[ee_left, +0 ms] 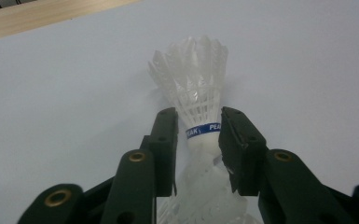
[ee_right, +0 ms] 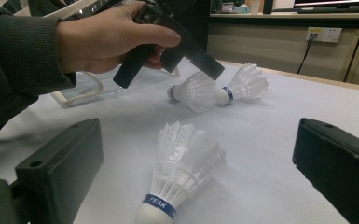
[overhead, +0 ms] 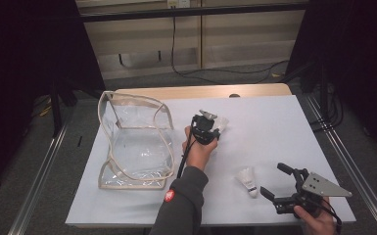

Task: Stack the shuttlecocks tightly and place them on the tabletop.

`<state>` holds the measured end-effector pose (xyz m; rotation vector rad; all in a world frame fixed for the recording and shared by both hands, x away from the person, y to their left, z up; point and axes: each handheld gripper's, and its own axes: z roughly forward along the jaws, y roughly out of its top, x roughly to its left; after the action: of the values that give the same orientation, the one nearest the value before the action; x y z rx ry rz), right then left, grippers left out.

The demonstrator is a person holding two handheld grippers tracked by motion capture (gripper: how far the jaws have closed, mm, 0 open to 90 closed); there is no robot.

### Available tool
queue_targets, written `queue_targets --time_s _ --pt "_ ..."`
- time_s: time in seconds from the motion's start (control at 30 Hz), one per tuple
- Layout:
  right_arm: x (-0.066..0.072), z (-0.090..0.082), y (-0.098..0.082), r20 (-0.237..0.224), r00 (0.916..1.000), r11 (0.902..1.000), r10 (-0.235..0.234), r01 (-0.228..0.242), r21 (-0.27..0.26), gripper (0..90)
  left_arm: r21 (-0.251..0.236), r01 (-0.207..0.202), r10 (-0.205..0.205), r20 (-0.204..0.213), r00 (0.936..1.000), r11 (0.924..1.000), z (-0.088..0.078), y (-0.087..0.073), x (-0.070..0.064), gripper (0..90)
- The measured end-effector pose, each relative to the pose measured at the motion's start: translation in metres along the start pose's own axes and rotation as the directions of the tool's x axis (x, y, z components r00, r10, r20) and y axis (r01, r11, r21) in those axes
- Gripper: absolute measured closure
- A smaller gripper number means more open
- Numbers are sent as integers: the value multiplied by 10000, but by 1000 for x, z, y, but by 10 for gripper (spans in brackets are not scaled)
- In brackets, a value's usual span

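High view: left tool [overhead: 210, 128] at shuttlecocks right of the clear bag [overhead: 134, 147]; right tool [overhead: 286, 188] gapes empty beside a lone shuttlecock [overhead: 247, 181].

Left gripper view: jaws flank the banded shuttlecock [ee_left: 196, 93] without pressing; feathers point away. Retreat straight along this axis.

Right gripper view: lone shuttlecock's cork points toward the camera.
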<state>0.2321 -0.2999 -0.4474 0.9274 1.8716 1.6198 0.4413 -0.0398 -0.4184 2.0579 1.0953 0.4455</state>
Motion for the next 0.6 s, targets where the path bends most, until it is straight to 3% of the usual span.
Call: queue_targets --time_s 0.6 --pt "0 0 0 -11 10000 10000 -9 9 16 10 122 34 -37 232 9997 9999 -4 0 1 568"
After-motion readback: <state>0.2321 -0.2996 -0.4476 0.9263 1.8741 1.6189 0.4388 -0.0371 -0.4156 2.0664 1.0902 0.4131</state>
